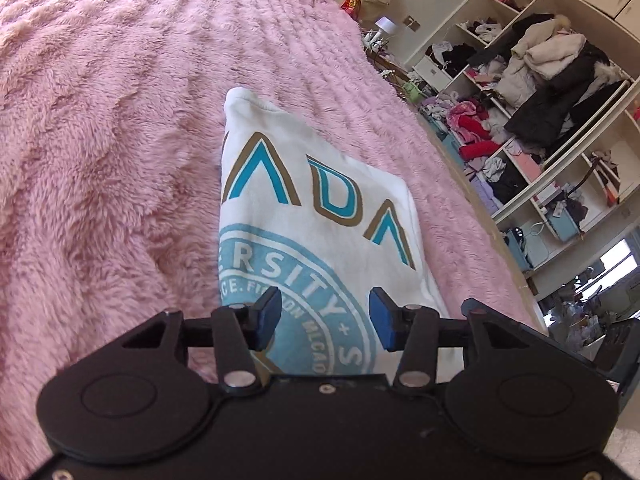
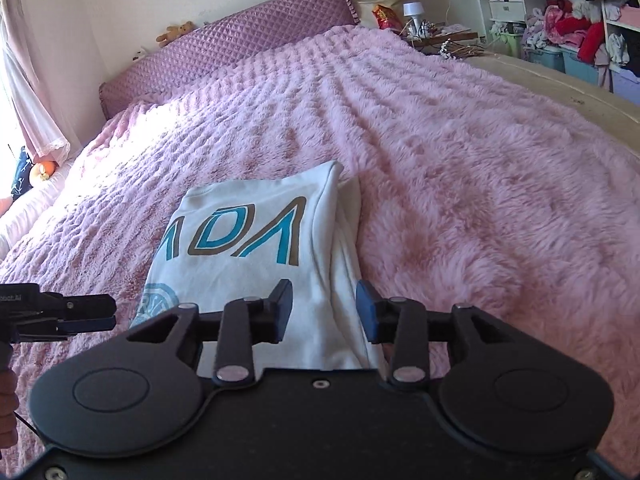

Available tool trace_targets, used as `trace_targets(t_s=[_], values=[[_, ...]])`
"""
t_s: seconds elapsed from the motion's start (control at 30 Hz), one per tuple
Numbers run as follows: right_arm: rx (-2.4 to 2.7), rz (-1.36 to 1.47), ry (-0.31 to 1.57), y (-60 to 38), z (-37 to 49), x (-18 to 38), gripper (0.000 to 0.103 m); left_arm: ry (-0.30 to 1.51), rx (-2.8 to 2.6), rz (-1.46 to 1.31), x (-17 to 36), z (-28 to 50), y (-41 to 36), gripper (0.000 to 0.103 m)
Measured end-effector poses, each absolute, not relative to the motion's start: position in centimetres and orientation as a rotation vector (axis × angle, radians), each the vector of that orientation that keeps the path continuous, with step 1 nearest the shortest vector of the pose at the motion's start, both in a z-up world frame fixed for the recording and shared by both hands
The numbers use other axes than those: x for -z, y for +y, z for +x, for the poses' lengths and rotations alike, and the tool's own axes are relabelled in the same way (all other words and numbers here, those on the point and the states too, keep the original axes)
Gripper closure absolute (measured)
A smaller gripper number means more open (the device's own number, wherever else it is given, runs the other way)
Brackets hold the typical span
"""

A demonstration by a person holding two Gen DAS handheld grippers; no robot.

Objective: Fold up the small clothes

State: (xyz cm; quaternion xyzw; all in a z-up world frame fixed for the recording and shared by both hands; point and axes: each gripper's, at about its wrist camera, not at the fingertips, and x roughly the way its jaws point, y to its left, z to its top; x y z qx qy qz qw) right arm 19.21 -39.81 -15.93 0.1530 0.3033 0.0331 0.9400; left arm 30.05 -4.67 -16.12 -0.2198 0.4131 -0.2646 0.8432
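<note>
A white T-shirt (image 1: 320, 216) with teal and brown letters and a round teal seal lies folded into a narrow stack on the pink fluffy bedspread (image 1: 112, 128). My left gripper (image 1: 325, 318) is open and empty, just above the shirt's near end, over the seal. In the right wrist view the same shirt (image 2: 248, 248) lies ahead, its folded layers showing along the right edge. My right gripper (image 2: 323, 310) is open and empty over the shirt's near right edge. The left gripper (image 2: 86, 314) shows at the far left, beside the shirt; its jaws look nearly together from this side.
The pink bedspread (image 2: 460, 168) covers the whole bed. A purple quilted headboard (image 2: 224, 52) stands at the far end, with a nightstand and lamp (image 2: 412, 12) beside it. Open shelves crammed with clothes (image 1: 552, 92) stand past the bed's right edge.
</note>
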Motion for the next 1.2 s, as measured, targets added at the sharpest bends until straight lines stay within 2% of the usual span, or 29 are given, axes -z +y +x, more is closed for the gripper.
trace_targets(t_s=[0.23, 0.37, 0.47, 0.77, 1.2], values=[[-0.153, 0.306, 0.626, -39.2, 15.8, 17.0, 0.067, 0.971, 0.564, -0.448, 19.2, 26.5, -6.2, 0.055], [-0.094, 0.259, 0.721, -38.6, 16.5, 18.2, 0.07, 0.976, 0.559, -0.452, 20.8, 26.5, -6.4, 0.053], [-0.083, 0.279, 0.747, -38.9, 16.5, 19.0, 0.07, 0.99, 0.556, -0.488, 20.4, 26.7, -6.0, 0.053], [-0.132, 0.24, 0.656, -36.2, 15.3, 15.7, 0.068, 0.921, 0.572, -0.456, 16.6, 23.8, -5.7, 0.051], [-0.109, 0.262, 0.755, -35.8, 16.1, 20.2, 0.069, 1.007, 0.559, -0.432, 21.1, 24.8, -6.8, 0.049]])
